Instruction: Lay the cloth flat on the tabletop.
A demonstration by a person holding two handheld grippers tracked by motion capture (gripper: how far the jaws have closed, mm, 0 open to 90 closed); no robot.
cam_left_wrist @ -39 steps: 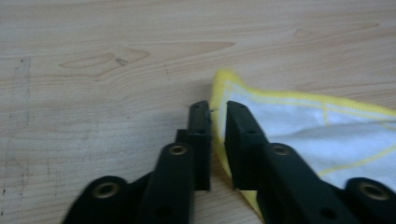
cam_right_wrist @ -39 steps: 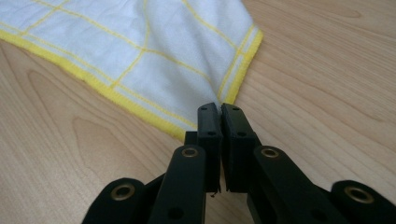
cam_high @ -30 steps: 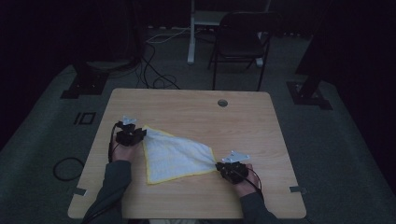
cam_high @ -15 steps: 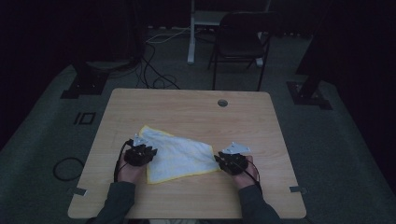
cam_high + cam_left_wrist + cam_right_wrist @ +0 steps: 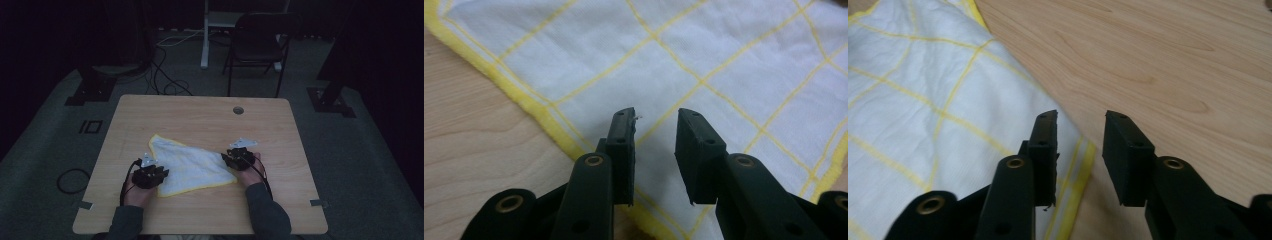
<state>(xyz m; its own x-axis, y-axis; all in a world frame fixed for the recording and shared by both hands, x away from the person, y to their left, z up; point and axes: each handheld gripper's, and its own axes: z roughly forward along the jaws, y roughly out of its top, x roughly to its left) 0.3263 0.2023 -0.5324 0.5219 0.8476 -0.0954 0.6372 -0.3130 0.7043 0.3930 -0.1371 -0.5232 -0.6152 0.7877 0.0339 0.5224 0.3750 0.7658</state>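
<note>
Left gripper (image 5: 655, 131) nearer now, over cloth (image 5: 190, 165) (jaws apart).

Cloth (image 5: 192, 165): white, bright yellow border along the hem, thin yellow lines crossing into a grid of squares; the grid reads clearly in the left gripper view (image 5: 704, 60) and right gripper view (image 5: 923, 100).

Table (image 5: 200, 112): pale wood, light tan with darker wavy grain streaks; 1 dark round hole (image 5: 238, 110) near the far edge.

Left gripper (image 5: 655, 150): 2 matte black jaws, brass-coloured rivets at the joints. Right gripper (image 5: 1080, 152): same black, same brass rivets.

Each gripper carries a light grey plate on top in the high view.

Sleeves (image 5: 267, 212): dark grey.

Floor (image 5: 45, 145): dull grey-green. Chair (image 5: 260, 40): black. Background black.
</note>
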